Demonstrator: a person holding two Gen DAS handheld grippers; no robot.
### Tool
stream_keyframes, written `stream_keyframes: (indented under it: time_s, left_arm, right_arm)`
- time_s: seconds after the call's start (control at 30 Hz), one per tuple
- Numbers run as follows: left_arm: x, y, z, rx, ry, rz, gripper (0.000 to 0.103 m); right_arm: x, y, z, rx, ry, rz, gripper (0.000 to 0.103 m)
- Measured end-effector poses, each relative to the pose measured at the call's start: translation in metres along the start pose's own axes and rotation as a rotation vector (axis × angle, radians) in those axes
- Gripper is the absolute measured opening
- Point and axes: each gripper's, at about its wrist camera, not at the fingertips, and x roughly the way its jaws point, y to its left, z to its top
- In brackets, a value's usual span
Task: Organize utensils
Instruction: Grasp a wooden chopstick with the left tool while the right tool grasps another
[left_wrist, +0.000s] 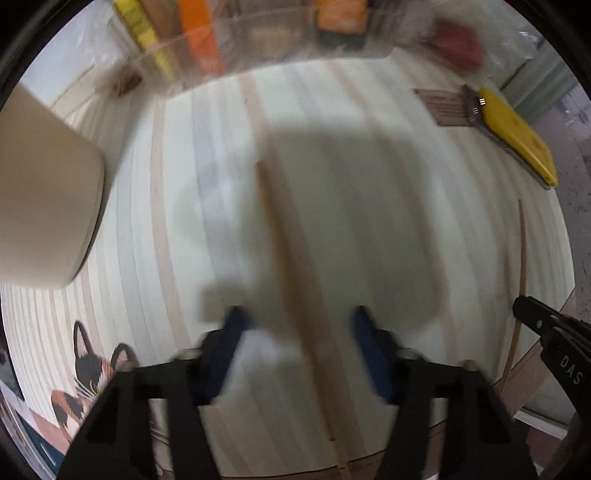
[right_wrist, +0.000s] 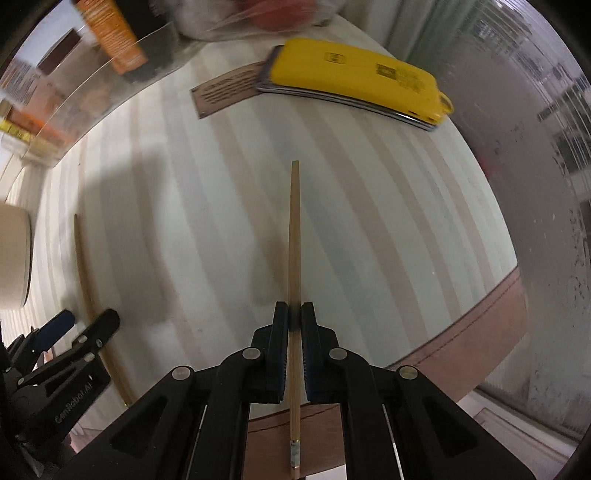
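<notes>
A wooden chopstick (left_wrist: 284, 266) lies on the striped table between my left gripper's fingers; the left gripper (left_wrist: 299, 328) is open above it, and the view is blurred. My right gripper (right_wrist: 294, 317) is shut on a second wooden chopstick (right_wrist: 294, 236), which points away along the fingers above the table. In the right wrist view the first chopstick (right_wrist: 83, 273) lies at the left beside the left gripper (right_wrist: 79, 325). In the left wrist view the held chopstick (left_wrist: 521, 258) and the right gripper's finger (left_wrist: 543, 321) show at the right edge.
A beige cup (left_wrist: 40, 192), also visible in the right wrist view (right_wrist: 13, 254), stands at the left. A clear bin (left_wrist: 221, 40) with packets is at the back. A yellow case (right_wrist: 354, 77) on a stack and a brown card (right_wrist: 225, 92) lie at the back right. The table edge (right_wrist: 480, 306) is near on the right.
</notes>
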Motion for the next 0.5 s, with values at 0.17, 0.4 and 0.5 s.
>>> stream_keyframes:
  time_s: [0.17, 0.4, 0.5]
  left_arm:
    - [-0.005, -0.007, 0.002, 0.031, -0.008, 0.027, 0.005]
    - [-0.017, 0.034, -0.028, -0.027, -0.004, 0.058, 0.005]
    - [-0.025, 0.068, -0.056, -0.081, 0.009, 0.076, 0.005]
  right_arm:
    - [0.006, -0.011, 0.001, 0.003, 0.008, 0.017, 0.007]
    - [-0.004, 0.03, -0.006, -0.079, 0.002, 0.077, 0.007]
    - [-0.006, 0.062, -0.013, -0.141, 0.016, 0.122, 0.007]
